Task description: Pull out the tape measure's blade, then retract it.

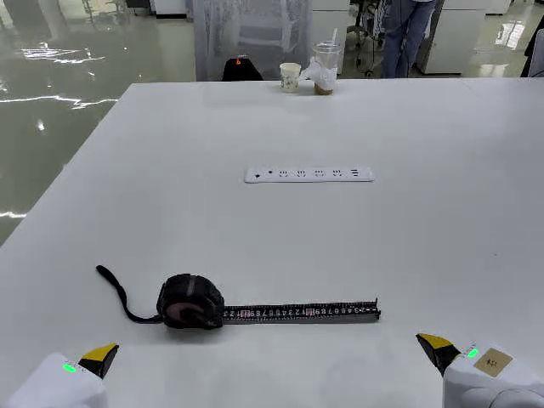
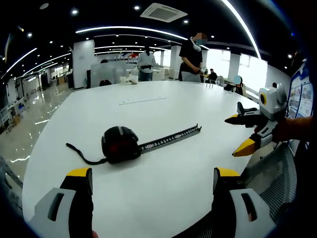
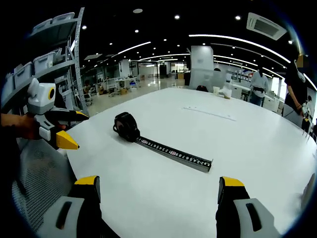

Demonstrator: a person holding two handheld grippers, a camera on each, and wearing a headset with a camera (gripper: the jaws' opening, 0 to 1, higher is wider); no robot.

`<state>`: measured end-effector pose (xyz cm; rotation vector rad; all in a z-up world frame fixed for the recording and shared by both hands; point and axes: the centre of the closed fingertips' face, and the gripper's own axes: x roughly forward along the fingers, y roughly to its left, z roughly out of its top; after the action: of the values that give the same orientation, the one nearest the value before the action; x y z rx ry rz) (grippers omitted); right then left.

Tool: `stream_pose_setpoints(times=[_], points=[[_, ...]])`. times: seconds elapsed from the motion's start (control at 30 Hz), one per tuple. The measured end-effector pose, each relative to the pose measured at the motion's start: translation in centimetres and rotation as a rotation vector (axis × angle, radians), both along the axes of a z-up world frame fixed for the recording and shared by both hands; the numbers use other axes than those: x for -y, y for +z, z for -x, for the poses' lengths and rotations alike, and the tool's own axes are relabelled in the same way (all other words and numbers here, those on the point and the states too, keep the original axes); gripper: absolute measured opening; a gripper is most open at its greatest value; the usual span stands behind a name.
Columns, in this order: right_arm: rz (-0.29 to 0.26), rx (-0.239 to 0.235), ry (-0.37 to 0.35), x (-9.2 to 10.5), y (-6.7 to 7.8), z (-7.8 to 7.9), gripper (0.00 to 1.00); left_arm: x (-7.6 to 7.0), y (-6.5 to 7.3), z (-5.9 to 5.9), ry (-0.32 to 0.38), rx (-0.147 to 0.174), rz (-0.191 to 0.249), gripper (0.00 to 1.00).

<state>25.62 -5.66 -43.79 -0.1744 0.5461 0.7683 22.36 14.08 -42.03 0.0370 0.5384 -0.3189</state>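
I'm getting bright, even light from ceiling strips [image 2: 124,29] high above the left tool [image 2: 152,173], so shadows are weak: the tape [image 1: 189,301] ahead of it throws only a thin, soft one. The tabletop [image 1: 340,246] comes through near-white and a little washed out. Far ahead and left of that tool, the floor [image 1: 59,76] glares with streaky reflections. Windows [image 2: 247,72] off to its right are blown out. The head view is crisp, with no motion blur. Both gripper views bow hard at the edges; ahead of the right tool [image 3: 159,181] the tabletop rim curves and the ceiling lines bend.
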Motion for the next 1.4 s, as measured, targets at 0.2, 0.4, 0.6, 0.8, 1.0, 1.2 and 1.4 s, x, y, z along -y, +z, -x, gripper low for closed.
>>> stream_pose_setpoints(times=[0.2, 0.4, 0.6, 0.8, 1.0, 1.2, 1.4], points=[[-0.008, 0.000, -0.004, -0.1, 0.2, 0.0, 0.99, -0.1, 0.0, 0.0, 0.008, 0.002, 0.000, 0.99], [-0.007, -0.009, -0.004, -0.1, 0.0, 0.4, 0.99, 0.2, -0.1, 0.0, -0.002, -0.002, 0.006, 0.99], [-0.006, -0.015, 0.002, -0.1, -0.1, 0.6, 0.99, 0.2, -0.3, 0.0, -0.002, -0.008, 0.007, 0.99], [-0.007, -0.020, 0.000, 0.2, -0.1, 0.4, 0.99, 0.1, -0.4, -0.1, 0.003, -0.008, 0.011, 0.99], [-0.001, -0.028, 0.019, 0.4, -0.4, 0.4, 0.99, 0.0, -0.2, -0.6, 0.011, -0.003, 0.018, 0.99], [0.006, -0.026, 0.043, 0.5, -0.5, 0.0, 0.98, -0.1, -0.1, -1.1, 0.016, 0.000, 0.018, 0.99], [0.024, -0.020, 0.093, 0.5, -0.6, -0.4, 0.95, -0.4, 0.0, -1.7, 0.030, 0.002, 0.021, 0.99]])
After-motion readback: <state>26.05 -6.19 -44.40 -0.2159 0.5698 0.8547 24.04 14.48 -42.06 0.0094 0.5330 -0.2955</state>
